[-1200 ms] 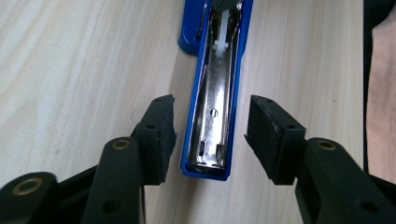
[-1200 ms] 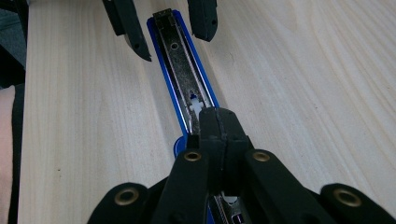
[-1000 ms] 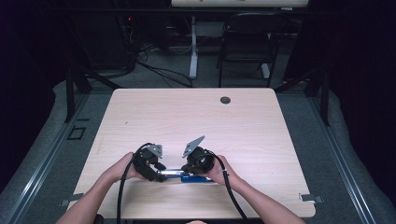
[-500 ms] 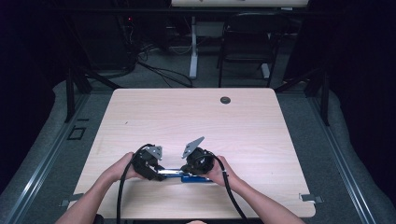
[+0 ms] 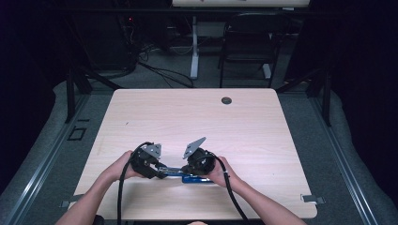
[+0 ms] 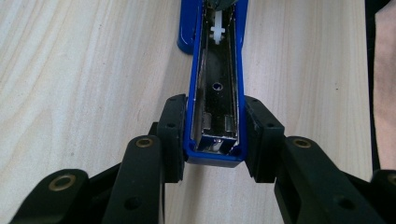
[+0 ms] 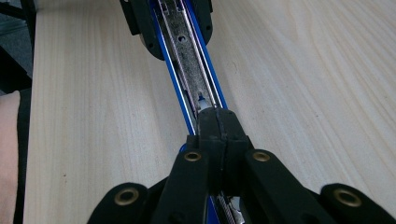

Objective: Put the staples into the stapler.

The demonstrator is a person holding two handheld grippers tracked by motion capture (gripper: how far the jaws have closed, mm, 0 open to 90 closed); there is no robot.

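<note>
A blue stapler [image 5: 195, 179] lies opened near the table's front edge, its metal channel [image 6: 215, 93] facing up. My left gripper [image 6: 215, 140] is shut on the end of the blue arm, one pad [image 6: 173, 130] pressed on each side; its jaws have just been closing around it. In the high view the left gripper [image 5: 164, 172] points right and the right gripper [image 5: 184, 172] points left, meeting over the stapler. My right gripper [image 7: 218, 130] is shut, pads together on top of the stapler's rail [image 7: 187, 60]. I cannot tell whether anything is pinched between them.
The wooden table [image 5: 187, 117] has a round cable hole [image 5: 226, 100] at its back. A person's forearms come in from the front edge. Behind the table stand a chair [image 5: 248, 37] and floor cables [image 5: 155, 70].
</note>
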